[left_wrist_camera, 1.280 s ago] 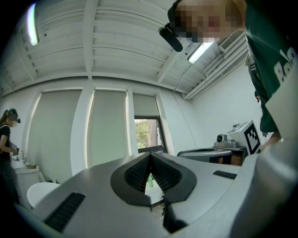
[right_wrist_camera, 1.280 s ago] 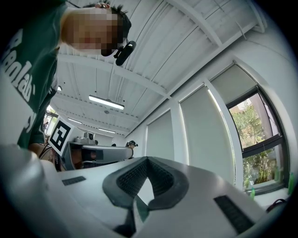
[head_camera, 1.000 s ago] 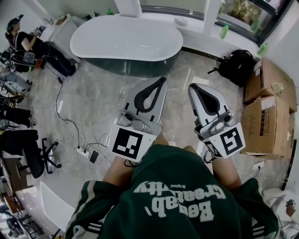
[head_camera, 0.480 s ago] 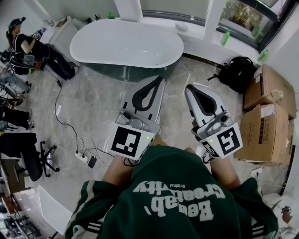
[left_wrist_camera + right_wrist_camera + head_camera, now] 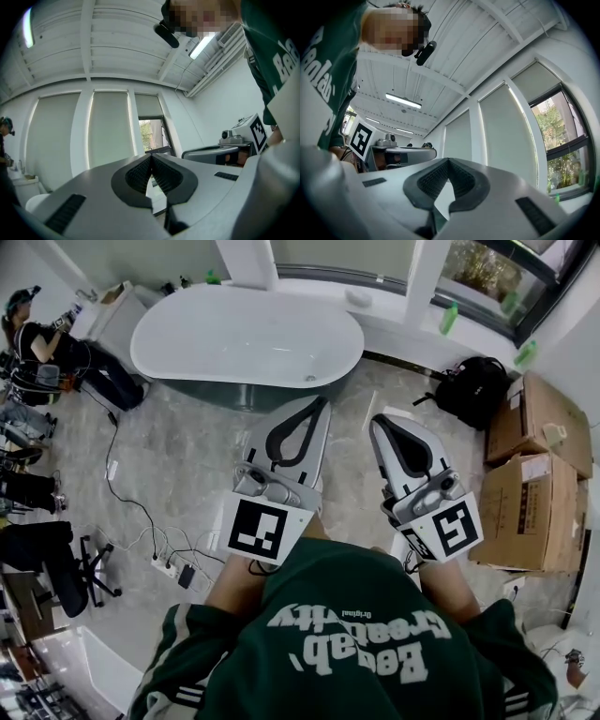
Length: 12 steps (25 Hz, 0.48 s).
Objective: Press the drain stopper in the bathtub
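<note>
change: we have stepped closer, tub [image 5: 244, 334] still ahead of both tools | left tool [image 5: 319, 404]: clenched, empty | right tool [image 5: 382, 423]: clenched, empty | task: stopper not yet reached

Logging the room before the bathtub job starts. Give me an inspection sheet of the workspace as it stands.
Surface: pale marbled floor.
Job's things: white bathtub ahead, not yet reached; drain stopper too small to tell.
Clutter: black backpack, cardboard boxes at right.
Grippers: left gripper and right gripper both shut, empty, short of the tub.
Cables: power strip and loose cords on the floor at left.
Surroundings: windows, green bottles on the ledge, seated person far left.
</note>
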Tool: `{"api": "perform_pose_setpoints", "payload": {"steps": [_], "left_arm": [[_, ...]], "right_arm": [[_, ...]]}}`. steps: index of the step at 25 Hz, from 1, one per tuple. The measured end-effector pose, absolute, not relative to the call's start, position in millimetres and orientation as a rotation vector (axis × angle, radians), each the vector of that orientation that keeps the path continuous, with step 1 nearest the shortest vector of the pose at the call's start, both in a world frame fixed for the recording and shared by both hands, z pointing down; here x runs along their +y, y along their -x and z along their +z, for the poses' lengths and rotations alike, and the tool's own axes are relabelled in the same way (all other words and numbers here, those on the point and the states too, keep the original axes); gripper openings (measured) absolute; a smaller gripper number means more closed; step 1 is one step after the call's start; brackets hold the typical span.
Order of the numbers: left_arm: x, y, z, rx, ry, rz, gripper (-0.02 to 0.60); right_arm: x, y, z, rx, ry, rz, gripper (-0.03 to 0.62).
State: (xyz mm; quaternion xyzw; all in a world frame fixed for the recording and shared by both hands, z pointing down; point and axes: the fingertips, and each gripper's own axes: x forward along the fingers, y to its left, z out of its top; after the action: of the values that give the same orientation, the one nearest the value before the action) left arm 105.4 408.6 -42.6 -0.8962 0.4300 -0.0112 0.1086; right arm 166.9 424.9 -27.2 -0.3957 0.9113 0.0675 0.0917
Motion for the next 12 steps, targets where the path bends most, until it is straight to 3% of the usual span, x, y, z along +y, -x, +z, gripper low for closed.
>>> {"api": "perform_pose_setpoints", "payload": {"steps": [12], "left_arm": [[321.6,-93.6,-34.6,1.241,2.745,0.032,0.005]], "right_arm": [[339.2,-161.1,-13.3,2.705,1.234,0.127,0.014]]}}
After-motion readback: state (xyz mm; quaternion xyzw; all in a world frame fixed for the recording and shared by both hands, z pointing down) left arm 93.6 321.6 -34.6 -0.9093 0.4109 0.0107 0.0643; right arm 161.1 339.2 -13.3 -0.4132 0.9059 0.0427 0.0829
